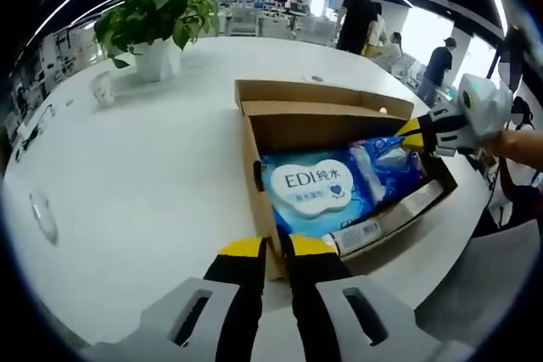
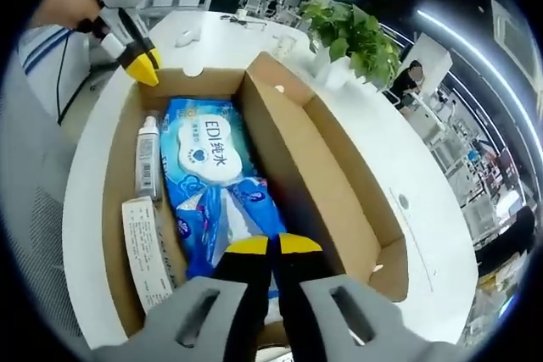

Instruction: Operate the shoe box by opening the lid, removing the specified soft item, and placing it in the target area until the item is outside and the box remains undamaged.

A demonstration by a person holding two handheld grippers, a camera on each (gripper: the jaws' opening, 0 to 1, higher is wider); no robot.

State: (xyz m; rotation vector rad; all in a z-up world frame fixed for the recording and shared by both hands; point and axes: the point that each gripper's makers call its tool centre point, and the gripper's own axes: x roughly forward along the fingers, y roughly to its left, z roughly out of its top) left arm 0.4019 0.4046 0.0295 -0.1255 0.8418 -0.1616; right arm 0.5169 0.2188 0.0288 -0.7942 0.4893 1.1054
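1. Office space, white round counter (image 1: 127, 175) carrying an open brown cardboard shoe box (image 1: 254, 171), lid folded back.
2. Blue soft wet-wipes pack (image 2: 208, 167) lies inside the box.
3. Left gripper (image 1: 270, 247), jaws together, braces the near wall, probably steadying.
4. Right gripper (image 2: 271, 245), jaws together, at the pack's end; grip on it unclear.

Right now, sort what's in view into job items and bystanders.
Job: shoe box, lid open; blue wipes pack; left tongs; right tongs.

Bystanders: small bottle; white tube; potted plant; white table.
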